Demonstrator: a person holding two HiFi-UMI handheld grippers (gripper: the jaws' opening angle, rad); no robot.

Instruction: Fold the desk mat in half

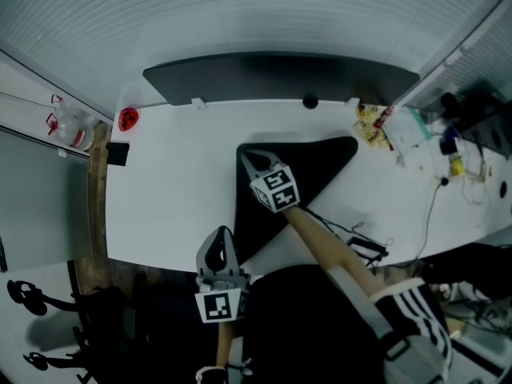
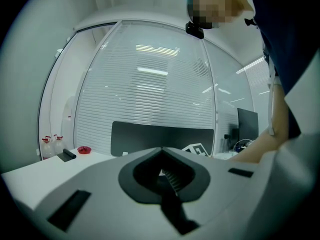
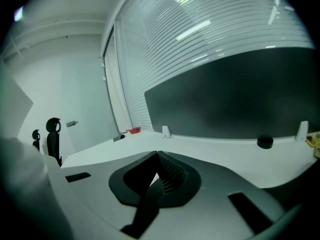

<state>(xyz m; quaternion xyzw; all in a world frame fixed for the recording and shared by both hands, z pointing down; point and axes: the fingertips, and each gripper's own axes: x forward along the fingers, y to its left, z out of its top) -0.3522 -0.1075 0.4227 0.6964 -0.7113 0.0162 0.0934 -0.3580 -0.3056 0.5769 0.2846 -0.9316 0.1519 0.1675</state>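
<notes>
the black flexible desk mat (image 1: 316, 160) lies in the middle of the white desk (image 1: 172, 190), with its left-hand edge held at both ends. the right tongs (image 1: 251, 159) are pressed together on the far left corner. the left tongs (image 1: 219, 243) pinch the near left corner, and a thin dark strip of mat shows between their ribbed pads in the left gripper view. the rest of the mat seems to lie flat, reaching toward the right.

the step in hand looks like the start of the lift. to do it well, both corners should rise together and stay level, so the held edge stays straight and does not sag between the tongs. a light pull apart would keep it taut. the edge then needs to travel in an arc over the mat toward the right-hand edge, high enough that the sheet rolls over and does not drag. the free half may slide on the smooth desk, so a slow carry is safer. the pinch should hold until corner sits over corner.
</notes>
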